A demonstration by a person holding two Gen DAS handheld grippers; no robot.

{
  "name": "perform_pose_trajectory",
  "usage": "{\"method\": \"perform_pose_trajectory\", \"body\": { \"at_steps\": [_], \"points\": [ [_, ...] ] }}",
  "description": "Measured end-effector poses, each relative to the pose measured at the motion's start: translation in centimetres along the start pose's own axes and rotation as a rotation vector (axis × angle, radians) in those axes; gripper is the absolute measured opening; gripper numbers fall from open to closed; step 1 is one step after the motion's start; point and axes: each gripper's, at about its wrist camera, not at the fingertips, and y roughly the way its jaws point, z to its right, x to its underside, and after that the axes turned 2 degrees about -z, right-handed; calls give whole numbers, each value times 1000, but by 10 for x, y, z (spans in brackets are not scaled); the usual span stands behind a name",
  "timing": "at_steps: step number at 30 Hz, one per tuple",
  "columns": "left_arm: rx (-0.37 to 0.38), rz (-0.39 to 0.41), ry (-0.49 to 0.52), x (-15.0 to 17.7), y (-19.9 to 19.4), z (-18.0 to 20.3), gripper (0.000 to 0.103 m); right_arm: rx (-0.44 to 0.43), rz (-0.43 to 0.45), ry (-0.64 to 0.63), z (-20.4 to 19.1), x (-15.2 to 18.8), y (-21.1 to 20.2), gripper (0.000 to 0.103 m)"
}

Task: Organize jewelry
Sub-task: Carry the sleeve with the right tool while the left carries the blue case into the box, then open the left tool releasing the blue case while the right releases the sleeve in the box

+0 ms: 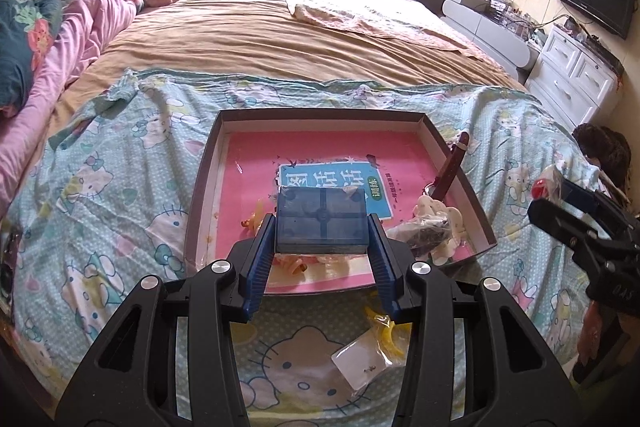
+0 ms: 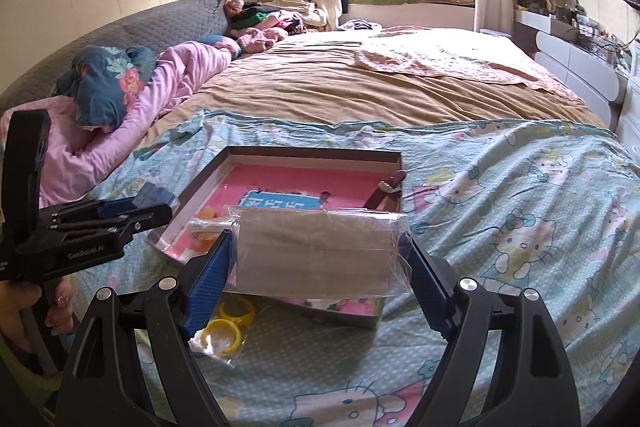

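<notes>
A: Where is the blue box?
B: The translucent blue box (image 1: 321, 219) sits right between the fingers of the left gripper (image 1: 322, 227), which are closed against its two sides and hold it above the near part of the tray (image 1: 456, 167).

A: And the right one?
B: The right gripper (image 2: 320, 251) grips a clear plastic packet (image 2: 316, 254) with something grey and flat inside; its blue pads (image 2: 208, 275) press the packet's two ends, and the packet hangs over the tray's near edge.

A: What is in the tray?
B: A pink book (image 1: 320, 159) with a blue label lines its floor. A dark red watch strap (image 1: 450, 171) leans against the right wall, and a bagged dark item with cream pieces (image 1: 434, 225) lies in the near right corner. Small orange bits (image 1: 252, 217) lie left of the box.

A: Outside it?
B: On the cartoon-cat sheet (image 1: 120, 187) near the tray lie yellow rings (image 2: 230, 323) in a bag, and a small clear bag (image 1: 366, 361) with a tiny metal piece. The sheet is spread over a bed (image 1: 280, 39) with a tan cover.
</notes>
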Motion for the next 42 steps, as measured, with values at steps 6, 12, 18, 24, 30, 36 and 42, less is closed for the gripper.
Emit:
{"method": "perform_pose_trajectory", "body": {
  "at_steps": [6,12,18,24,30,36,42],
  "points": [
    [0,-28,-2,2,14,-1,37,31,-9,18,12,-7,13,81],
    [9,-55,11,6,29,1,37,29,-29,49,23,-13,32,81],
    [10,-78,24,9,41,3,37,35,-68,53,23,-15,55,81],
    [6,-89,38,12,48,5,37,53,-102,60,21,-14,77,81],
    [2,-96,34,12,53,1,37,73,-127,53,18,-13,91,81],
    [1,-101,29,12,56,-3,40,76,-150,60,17,-11,101,82],
    [-1,-101,24,12,58,-6,49,76,-161,64,16,-10,105,83]
  ]
}}
